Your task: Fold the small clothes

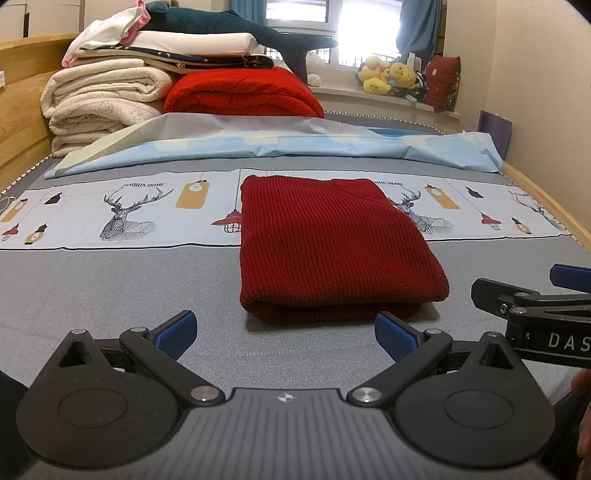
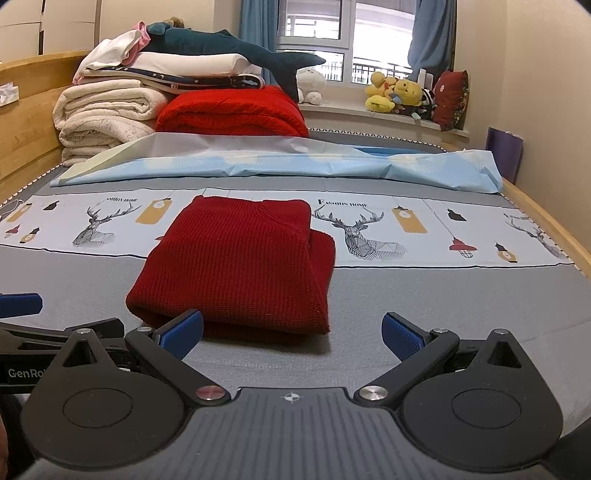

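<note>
A dark red knitted sweater [image 1: 328,243] lies folded into a thick rectangle on the grey bed cover [image 1: 110,291]; it also shows in the right wrist view [image 2: 240,266]. My left gripper [image 1: 284,334] is open and empty, just in front of the sweater's near edge. My right gripper [image 2: 291,334] is open and empty, close to the sweater's near right corner, its left pad [image 2: 183,332] almost touching the fold. The right gripper also shows at the right edge of the left wrist view [image 1: 532,306].
A printed deer-pattern sheet strip [image 1: 110,210] runs across the bed under the sweater. A light blue sheet [image 1: 277,147] lies behind it. Stacked folded blankets [image 1: 103,92], a red blanket [image 1: 240,92] and a plush shark [image 1: 229,26] sit at the back left. Wooden bed rails [image 2: 546,218] bound the sides.
</note>
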{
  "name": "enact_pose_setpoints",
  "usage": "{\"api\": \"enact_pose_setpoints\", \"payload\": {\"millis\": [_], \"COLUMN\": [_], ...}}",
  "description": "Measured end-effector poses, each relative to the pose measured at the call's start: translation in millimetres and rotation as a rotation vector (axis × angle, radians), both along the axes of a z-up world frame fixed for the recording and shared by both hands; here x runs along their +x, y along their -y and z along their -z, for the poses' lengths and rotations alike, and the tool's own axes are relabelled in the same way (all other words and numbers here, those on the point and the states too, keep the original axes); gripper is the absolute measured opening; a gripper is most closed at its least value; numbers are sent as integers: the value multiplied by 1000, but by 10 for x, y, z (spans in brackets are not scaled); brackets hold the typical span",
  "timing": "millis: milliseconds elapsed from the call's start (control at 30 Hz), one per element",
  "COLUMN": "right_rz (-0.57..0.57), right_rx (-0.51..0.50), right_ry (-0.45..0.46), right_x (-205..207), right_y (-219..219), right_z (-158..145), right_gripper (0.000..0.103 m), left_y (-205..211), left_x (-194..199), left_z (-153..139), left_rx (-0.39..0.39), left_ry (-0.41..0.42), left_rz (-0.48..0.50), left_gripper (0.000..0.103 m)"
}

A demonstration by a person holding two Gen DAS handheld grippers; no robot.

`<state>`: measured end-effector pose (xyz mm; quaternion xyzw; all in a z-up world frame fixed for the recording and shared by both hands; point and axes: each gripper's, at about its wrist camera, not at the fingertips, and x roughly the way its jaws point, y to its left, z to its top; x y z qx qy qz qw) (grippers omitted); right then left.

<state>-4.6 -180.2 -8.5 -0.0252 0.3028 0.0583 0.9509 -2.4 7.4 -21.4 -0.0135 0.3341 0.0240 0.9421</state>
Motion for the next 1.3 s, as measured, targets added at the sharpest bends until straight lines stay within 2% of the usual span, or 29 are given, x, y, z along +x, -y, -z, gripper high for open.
{"api": "enact_pose_setpoints", "payload": {"millis": [1300], "right_rz": [-13], "right_rx": [9], "right_ry": [-7], "right_x": [14], "right_y": [63], "right_z": [21], "right_gripper": [102], "left_y": [-4], "left_x": [28], "left_z": [71], "left_rx": [0], "left_ry": [-9], "left_rz": [3], "left_gripper": [102]}}
